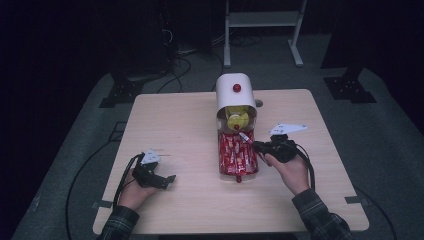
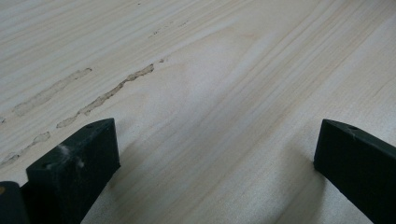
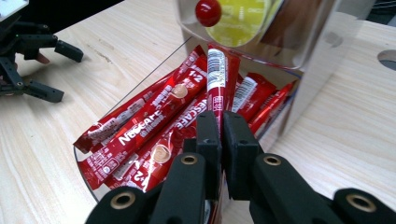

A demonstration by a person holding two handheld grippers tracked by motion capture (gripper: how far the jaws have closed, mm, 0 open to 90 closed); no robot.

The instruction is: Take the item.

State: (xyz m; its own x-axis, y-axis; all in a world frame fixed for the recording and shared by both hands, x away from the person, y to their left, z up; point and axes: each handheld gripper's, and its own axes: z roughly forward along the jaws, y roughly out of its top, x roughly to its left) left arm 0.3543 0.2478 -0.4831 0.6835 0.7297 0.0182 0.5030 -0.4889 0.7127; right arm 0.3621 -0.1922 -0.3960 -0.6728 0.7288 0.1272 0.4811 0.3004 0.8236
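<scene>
Right gripper (image 3: 219,126): nearest the lens, its two black jaws are pressed almost together on one thin red instant-coffee stick sachet (image 3: 216,77), which stands up between the pads with its barcode end toward the dispenser

Held sachet: upright, its lower part hidden between the jaws, its top just under the red knob (image 3: 208,11) of the white-topped clear dispenser box (image 3: 327,51); in the high view it sits at the dispenser's right front (image 1: 245,137)

Loose pile: the other red stick sachets (image 3: 149,121) lie slanted in the clear front tray (image 3: 86,175), touching one another and the held one

Step in hand, as I judge it: drawing a single stick out of the tray

Doing it well: lift straight along the stick's length, slowly, so neighbours do not drag out with it; keep clear of the flap and knob above; keep the pinch firm, since the foil looks slippery

Left gripper (image 1: 152,172): rests on the pale wooden table (image 2: 224,93) well apart from the dispenser, jaws spread wide, nothing between them

Table: bare light wood around both hands
</scene>
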